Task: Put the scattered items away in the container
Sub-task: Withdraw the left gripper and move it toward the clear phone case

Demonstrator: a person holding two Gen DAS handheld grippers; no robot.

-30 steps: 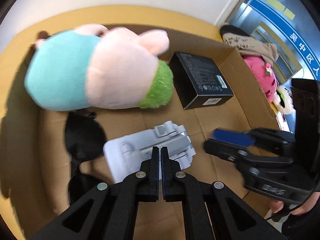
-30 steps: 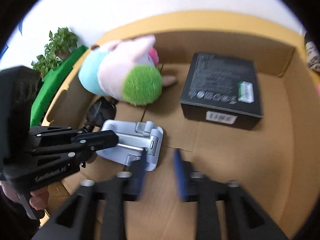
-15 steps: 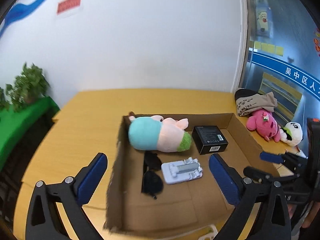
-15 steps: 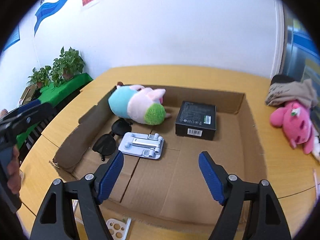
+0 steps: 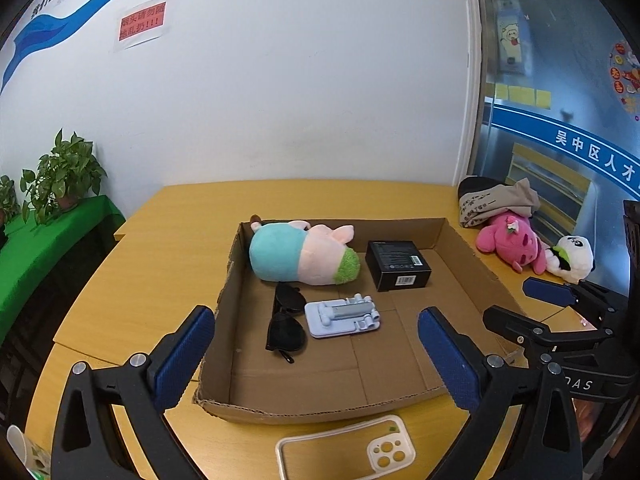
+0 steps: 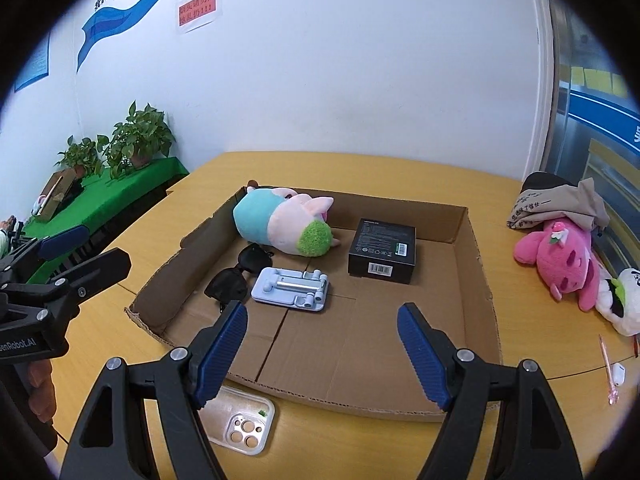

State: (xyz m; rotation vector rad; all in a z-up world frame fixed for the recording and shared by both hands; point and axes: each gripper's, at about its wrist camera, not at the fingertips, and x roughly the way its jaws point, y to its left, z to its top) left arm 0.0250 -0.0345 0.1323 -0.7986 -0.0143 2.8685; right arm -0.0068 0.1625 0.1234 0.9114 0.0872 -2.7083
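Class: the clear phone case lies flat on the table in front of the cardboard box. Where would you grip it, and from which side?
Grip the phone case across its two long edges, coming straight down from above with open jaws. It lies flat on the table, so probably only its thin rim offers a hold. The box wall stands close behind it, so stay toward the end with the camera holes.

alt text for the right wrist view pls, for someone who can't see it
Open right gripper, holding nothing, points down at a shallow cardboard box on a yellow table, containing a plush toy, black box, sunglasses and phone stand. A clear phone case lies outside, in front.
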